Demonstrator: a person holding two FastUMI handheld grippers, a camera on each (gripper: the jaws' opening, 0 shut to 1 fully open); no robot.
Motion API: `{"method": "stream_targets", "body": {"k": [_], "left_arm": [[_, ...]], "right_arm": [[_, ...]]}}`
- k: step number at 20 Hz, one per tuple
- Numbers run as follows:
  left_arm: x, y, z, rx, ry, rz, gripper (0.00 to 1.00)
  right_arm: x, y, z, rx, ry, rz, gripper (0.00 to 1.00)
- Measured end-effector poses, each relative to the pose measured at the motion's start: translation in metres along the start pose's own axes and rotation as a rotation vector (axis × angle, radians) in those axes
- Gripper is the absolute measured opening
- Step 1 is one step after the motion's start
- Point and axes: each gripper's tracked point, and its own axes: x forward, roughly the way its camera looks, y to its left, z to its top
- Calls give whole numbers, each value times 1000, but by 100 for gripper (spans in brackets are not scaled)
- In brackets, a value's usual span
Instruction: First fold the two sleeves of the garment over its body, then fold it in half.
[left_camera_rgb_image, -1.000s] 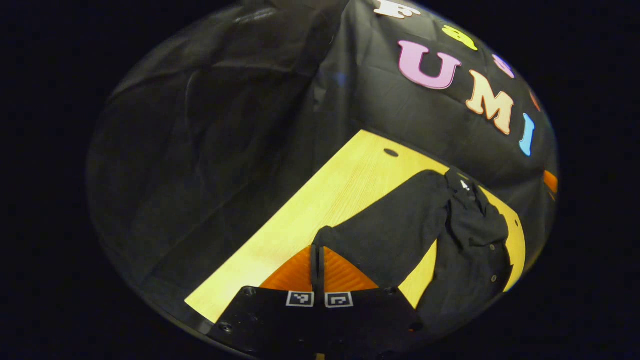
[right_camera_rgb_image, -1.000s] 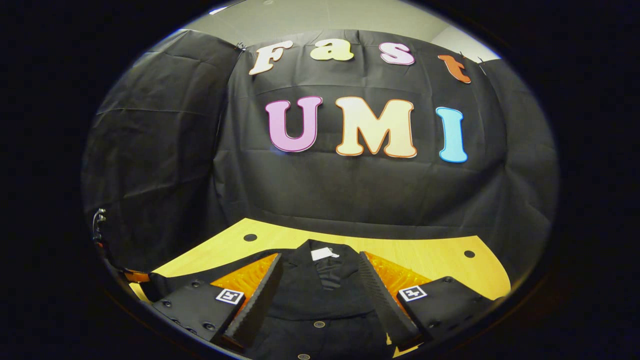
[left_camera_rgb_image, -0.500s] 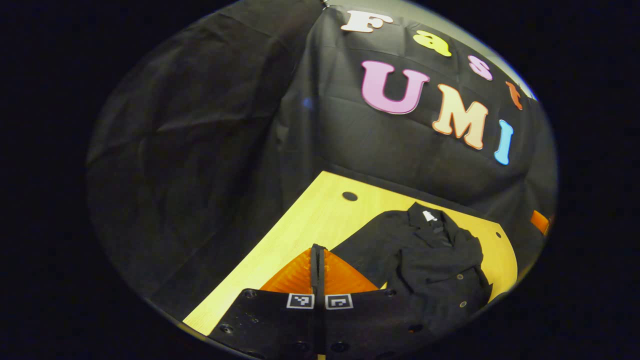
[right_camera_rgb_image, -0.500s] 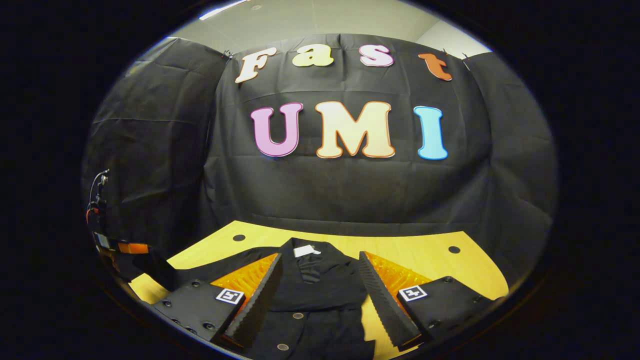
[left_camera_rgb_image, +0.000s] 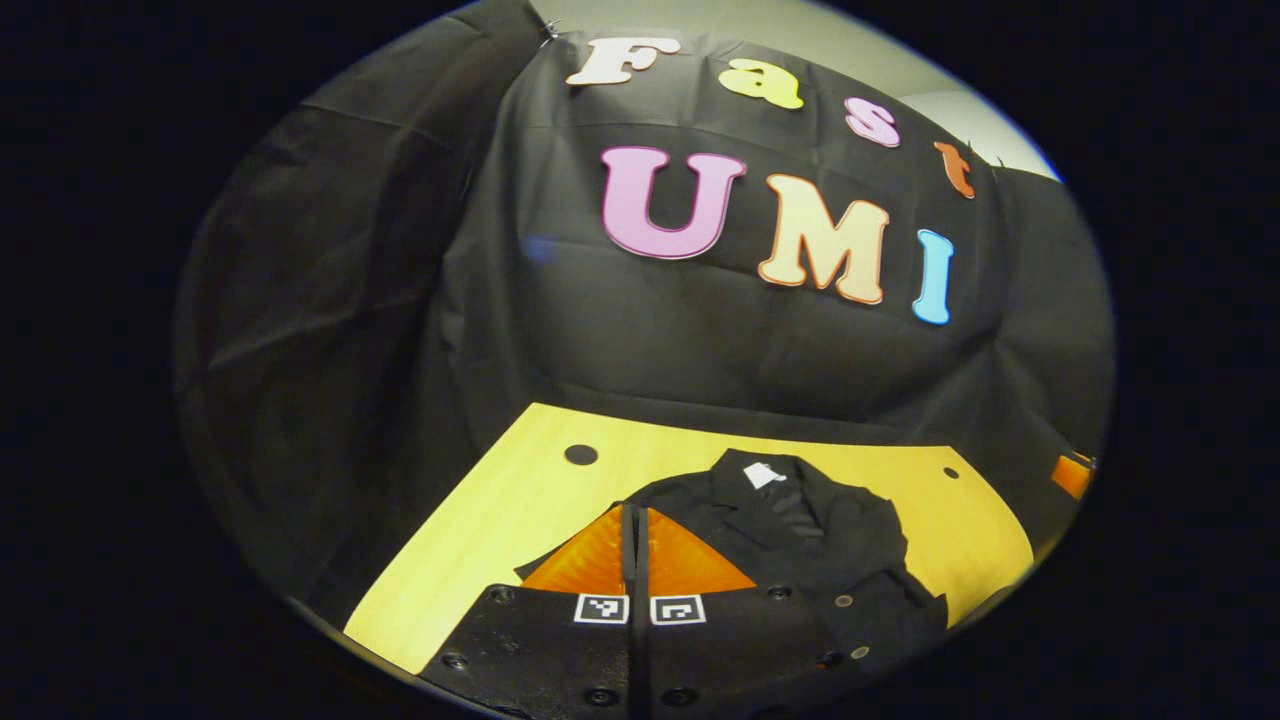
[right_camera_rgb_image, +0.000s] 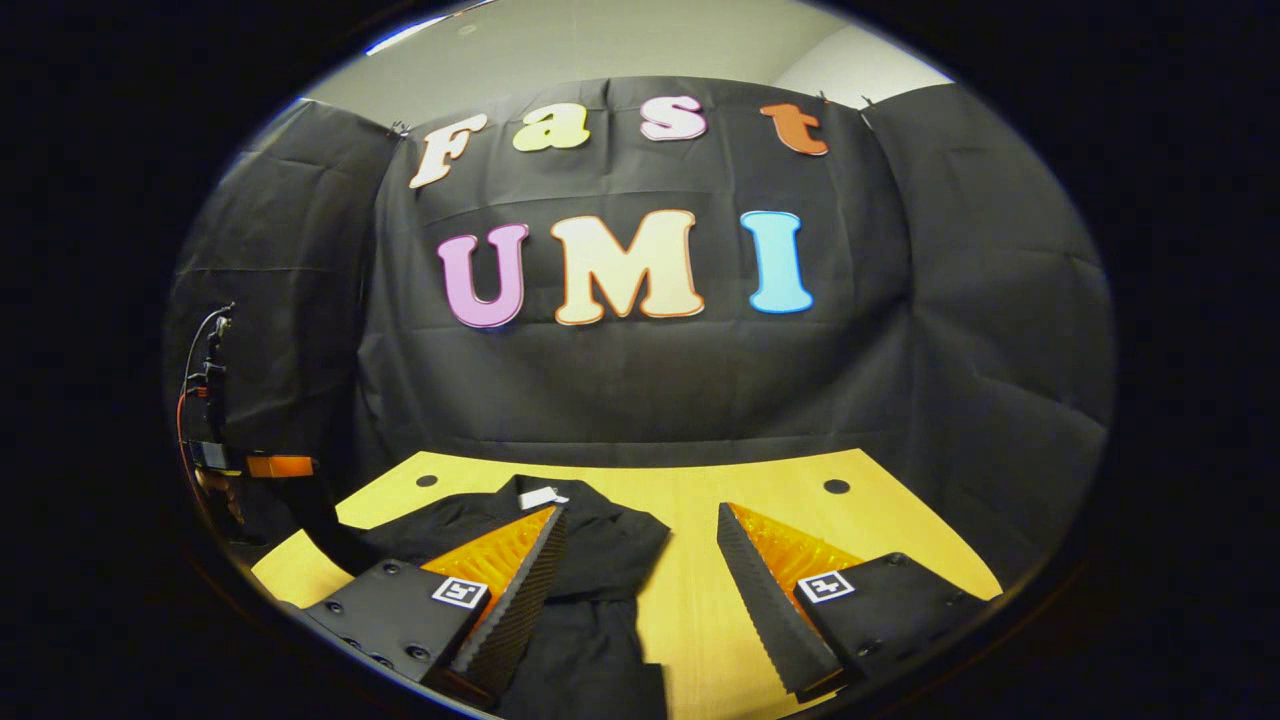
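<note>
A black buttoned jacket (left_camera_rgb_image: 830, 530) with a white collar label lies on the yellow table (left_camera_rgb_image: 500, 510). My left gripper (left_camera_rgb_image: 633, 512) is shut, with dark sleeve cloth pinched between its fingers and held over the jacket's near shoulder. In the right gripper view the left gripper (right_camera_rgb_image: 282, 466) hangs above the table's left end, the sleeve (right_camera_rgb_image: 320, 525) trailing down from it to the jacket (right_camera_rgb_image: 600, 545). My right gripper (right_camera_rgb_image: 640, 510) is open; one finger is over the jacket's shoulder, the other over bare table (right_camera_rgb_image: 690, 590).
The table has small round holes (left_camera_rgb_image: 580, 454) near its far corners. Black cloth walls close in the back and sides. A cable and a small device (right_camera_rgb_image: 205, 400) hang at the left wall. The right gripper (left_camera_rgb_image: 1072, 475) shows as an orange patch at the table's right end.
My left gripper has carried the sleeve from out at the side in toward the jacket's body. The right gripper has shifted right, so the jacket now lies under one finger only.
</note>
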Motion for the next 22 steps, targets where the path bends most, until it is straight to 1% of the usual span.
{"method": "stream_targets", "body": {"k": [1,2,3,4,5,7,8,9,10,11,12,13,14,15,17,18,22], "left_arm": [[4,-11,4,10,-6,-15,0],[8,-23,8,21,-11,-31,0],[13,-35,12,32,-16,-48,0],[16,-47,15,42,-19,-64,0],[20,-62,18,50,-22,-85,0],[28,-90,19,68,-20,-123,0],[32,-103,18,76,-17,-142,0],[34,-117,17,84,-13,-160,0],[38,-130,15,90,-7,-176,0],[41,-142,13,94,0,-191,0],[44,-153,10,102,7,-205,0],[47,-165,8,113,13,-219,0],[51,-176,6,124,19,-232,0],[55,-187,3,135,26,-244,0],[63,-208,-4,152,46,-268,0],[66,-218,-9,157,58,-279,0],[78,-253,-31,185,114,-314,0]], "right_arm": [[-4,-8,-2,6,-1,-9,96],[-8,-16,-3,12,-2,-18,94],[-11,-23,-6,19,-1,-23,94],[-15,-28,-9,25,0,-26,96],[-18,-34,-12,30,4,-29,94],[-26,-47,-17,40,10,-38,94],[-29,-52,-18,50,13,-42,96],[-32,-57,-20,61,13,-46,96],[-34,-63,-21,71,11,-54,96],[-36,-69,-22,79,12,-61,94],[-39,-76,-23,84,11,-71,94],[-42,-84,-25,86,12,-81,96],[-45,-91,-27,88,13,-92,96],[-50,-99,-30,93,17,-102,94],[-54,-113,-34,107,29,-122,94],[-57,-120,-37,116,33,-131,96],[-61,-144,-44,139,46,-156,97]]}}
